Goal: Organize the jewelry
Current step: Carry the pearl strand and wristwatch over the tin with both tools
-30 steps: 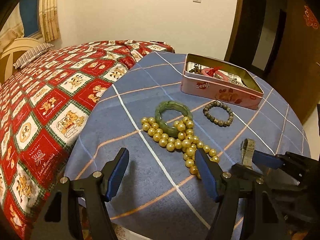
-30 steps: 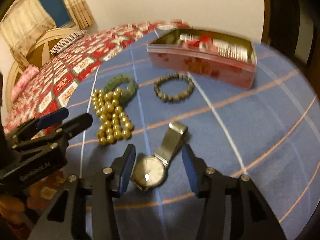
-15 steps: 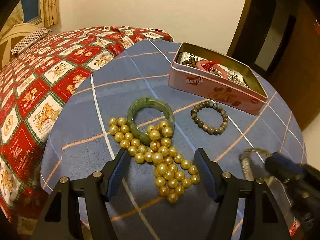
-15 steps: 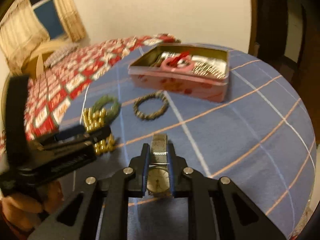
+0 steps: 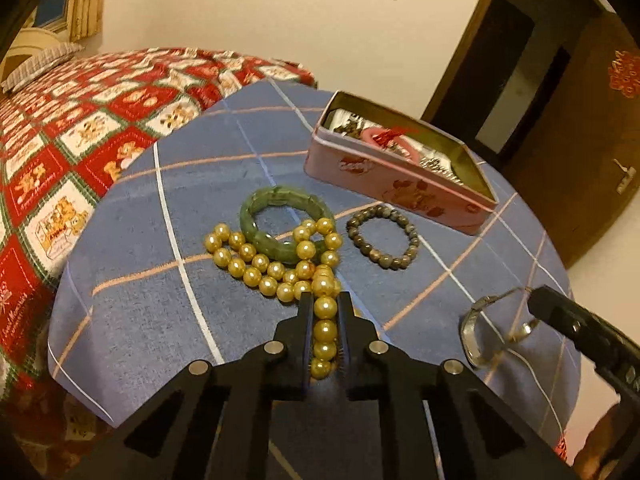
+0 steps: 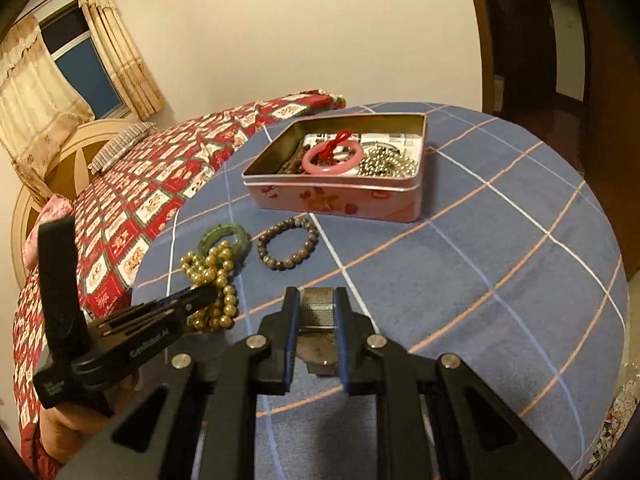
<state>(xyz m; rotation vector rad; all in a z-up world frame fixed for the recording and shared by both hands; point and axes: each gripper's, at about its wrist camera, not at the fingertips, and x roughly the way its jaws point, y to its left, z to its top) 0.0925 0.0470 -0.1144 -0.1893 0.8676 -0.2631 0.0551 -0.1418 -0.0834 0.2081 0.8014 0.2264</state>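
A bed (image 5: 80,128) is lying against the bench's (image 5: 132,304) left edge. The left claw (image 5: 325,312), angling downward, is gripping the pearls (image 5: 276,268); its jaws have just been closing on the strand's near end, the rest trailing over the green bangle (image 5: 280,220). A dark bead bracelet (image 5: 382,242) is sitting just right of that, before the open pink tin (image 6: 332,196). The right claw (image 6: 316,312), also tilting down, is pinching the watch (image 6: 317,310) above the bench's roomy right half, which is curving away toward its round edge.

walls (image 6: 280,32) cream | window (image 6: 80,68) curtained | bed (image 5: 80,128) red quilt | door (image 5: 580,120) dark wood
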